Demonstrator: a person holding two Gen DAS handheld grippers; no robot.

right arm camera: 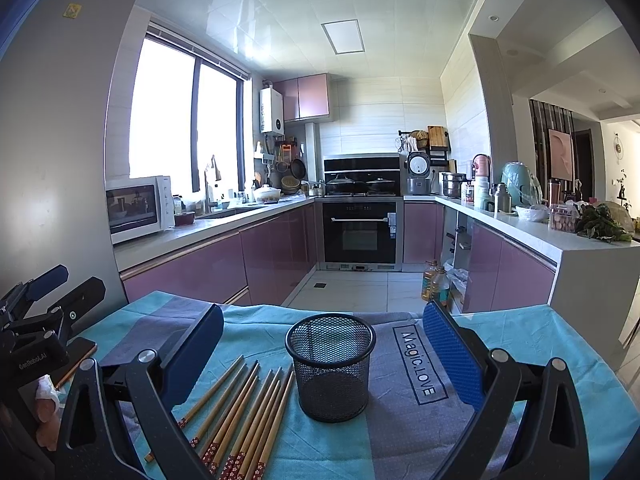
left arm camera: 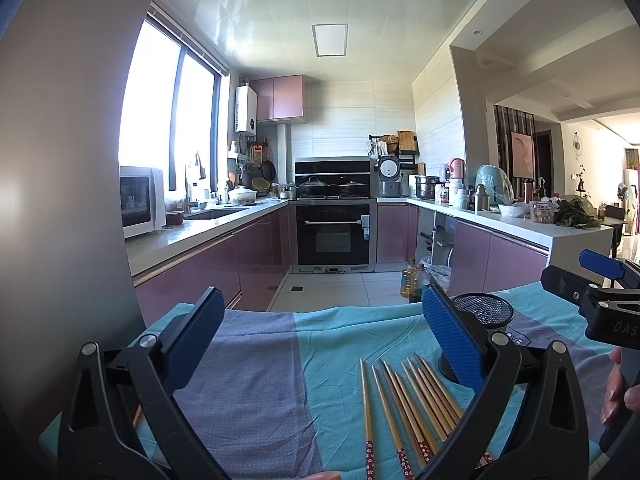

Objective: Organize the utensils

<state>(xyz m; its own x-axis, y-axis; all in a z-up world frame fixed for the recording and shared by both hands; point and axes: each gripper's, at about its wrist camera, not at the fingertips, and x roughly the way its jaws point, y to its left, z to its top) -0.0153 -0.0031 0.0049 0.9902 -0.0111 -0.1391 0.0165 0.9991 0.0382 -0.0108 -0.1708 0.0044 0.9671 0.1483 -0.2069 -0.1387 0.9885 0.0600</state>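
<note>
Nothing had gone into the mesh cup [right arm camera: 331, 368] yet, as far as I could see: its inside looked empty through the wire, and every one of the chopsticks [right arm camera: 240, 412] lay flat on the striped cloth [right arm camera: 540, 360]. So I judged the task to be at its very start, with all the sticks left to lift and stand in the cup.

I took the cup as my landmark. It stood upright on the cloth, mouth up, beside the printed lettering [right arm camera: 418, 362]. The chopsticks lay just to its left, close to its base; I could not tell whether the nearest one touched it. They were fanned side by side, roughly parallel. Their long axes ran from near me away toward the cup and the kitchen behind it, leaning a little rightward. The plain wooden tips pointed away from me, near the cup's base, and the red flowered ends pointed back at me.

My right claw [right arm camera: 324, 354] hung spread wide with nothing in it, the cup sitting between its blue pads in that view. My left claw [left arm camera: 320, 344] was spread wide and empty too, left of the cup, with the chopsticks [left arm camera: 404, 404] lying below its right pad.
</note>
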